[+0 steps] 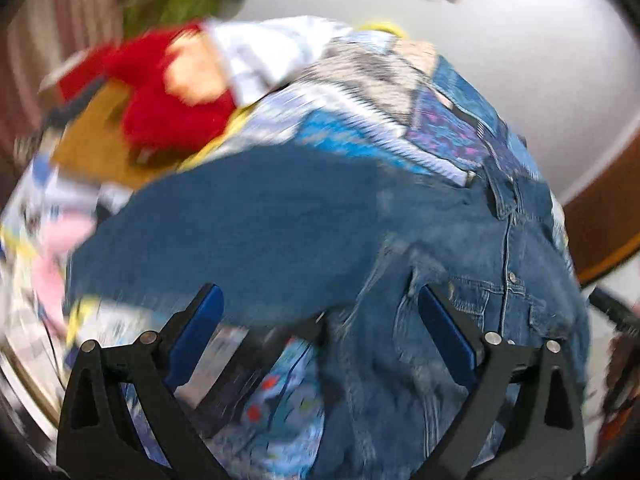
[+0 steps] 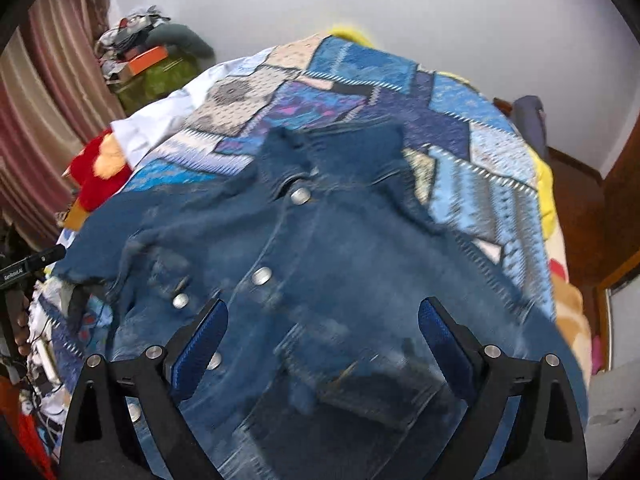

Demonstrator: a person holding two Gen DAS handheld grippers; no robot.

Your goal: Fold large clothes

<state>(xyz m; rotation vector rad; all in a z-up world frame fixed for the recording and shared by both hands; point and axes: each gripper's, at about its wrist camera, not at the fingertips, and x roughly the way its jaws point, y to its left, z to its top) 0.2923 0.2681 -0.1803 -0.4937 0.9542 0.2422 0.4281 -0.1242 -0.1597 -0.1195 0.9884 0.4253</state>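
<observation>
Both tongs stand spread wide with nothing between them: left gripper (image 1: pixel 320 312) hovers over the denim jacket (image 1: pixel 280 232), right gripper (image 2: pixel 323 316) over its buttoned front (image 2: pixel 320 264), spread on the patchwork bedspread (image 2: pixel 400 92)

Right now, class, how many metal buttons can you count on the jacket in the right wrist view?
6 on the jacket: collar, mid placket, chest pocket, one beside the left finger, one at the hem, plus a faint one at the right pocket. Others may be hidden.
</observation>
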